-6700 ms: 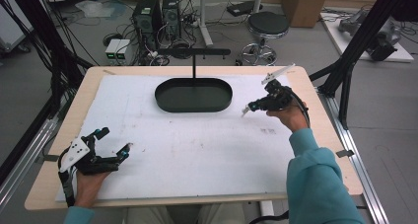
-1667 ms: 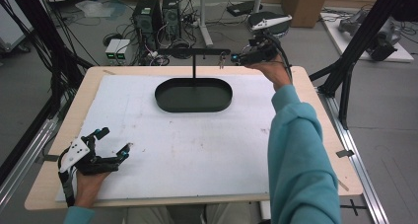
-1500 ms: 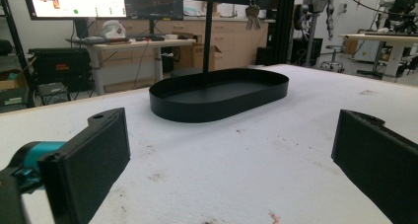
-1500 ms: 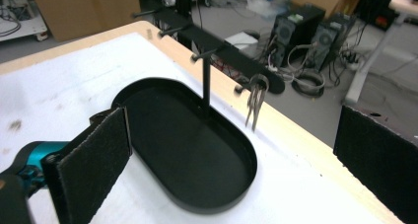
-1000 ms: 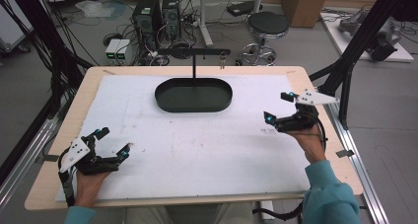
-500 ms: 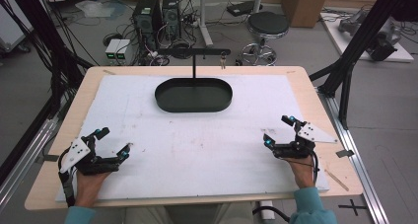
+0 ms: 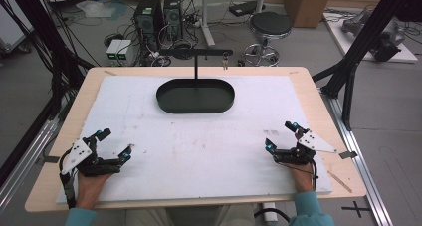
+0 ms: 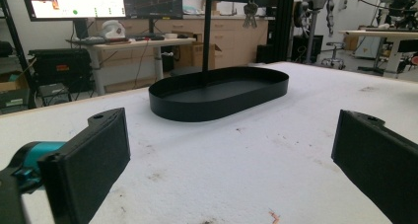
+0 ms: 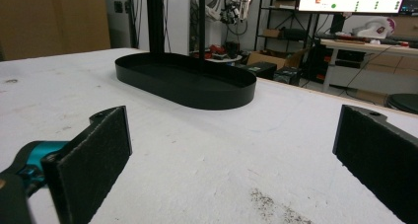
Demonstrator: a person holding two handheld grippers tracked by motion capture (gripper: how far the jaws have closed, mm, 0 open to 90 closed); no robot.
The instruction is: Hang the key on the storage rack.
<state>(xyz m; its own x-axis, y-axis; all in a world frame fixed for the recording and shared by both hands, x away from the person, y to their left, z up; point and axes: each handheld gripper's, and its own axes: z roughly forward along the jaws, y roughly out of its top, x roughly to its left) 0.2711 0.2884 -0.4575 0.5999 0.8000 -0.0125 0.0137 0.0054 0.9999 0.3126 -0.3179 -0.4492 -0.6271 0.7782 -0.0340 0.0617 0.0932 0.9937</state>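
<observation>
A black oval tray lies at the far middle of the white table top. A thin post rises from the tray to a black crossbar, and a bunch of keys hangs from the bar's right end. My left gripper rests open at the near left with nothing between its jaws. At the near right my right gripper also rests open and holds nothing. The left gripper view has the tray and keys ahead of the gripper. The right gripper view has the tray beyond the gripper.
Black frame struts stand off the table's right edge and others off its left. Beyond the far edge are computer towers, cables and a stool. White table surface lies between the grippers and the tray.
My right gripper has drawn back from the crossbar at the far side to the near right of the table and settled there, open. The left gripper has stayed put.
</observation>
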